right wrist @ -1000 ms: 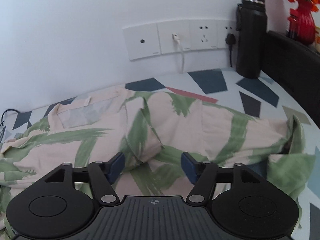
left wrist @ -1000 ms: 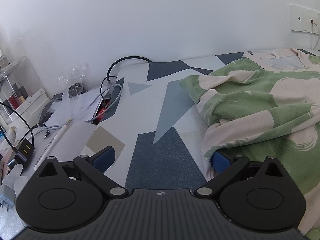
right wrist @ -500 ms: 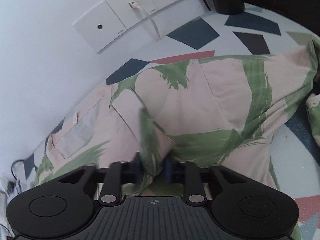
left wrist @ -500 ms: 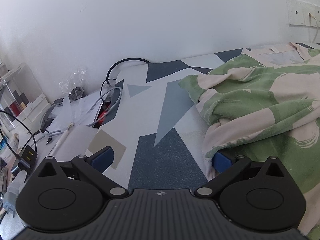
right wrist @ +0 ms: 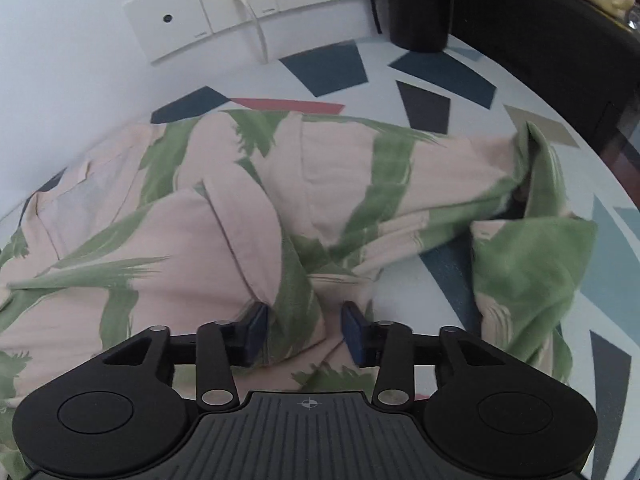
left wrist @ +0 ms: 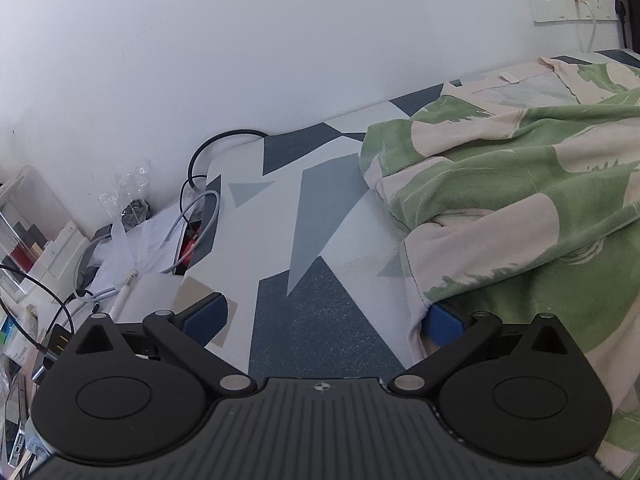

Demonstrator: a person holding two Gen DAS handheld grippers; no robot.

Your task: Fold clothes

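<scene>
Pink and green shirt (right wrist: 224, 248) lies rumpled across the patterned table (right wrist: 332, 68). Left tongs (left wrist: 324, 320) spread wide, empty, one finger against the shirt edge. Right tongs (right wrist: 304, 328) partly open around a raised ridge of cloth; whether they grip it cannot be told. Fabric judged light, soft, limp; hold best taken at hems or seams

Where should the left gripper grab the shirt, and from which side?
Take the shirt by its hem edge, the nearest loose border lying on the table. Come in low from the bare table side. The left gripper is open, one pad already tucked under that edge.
</scene>
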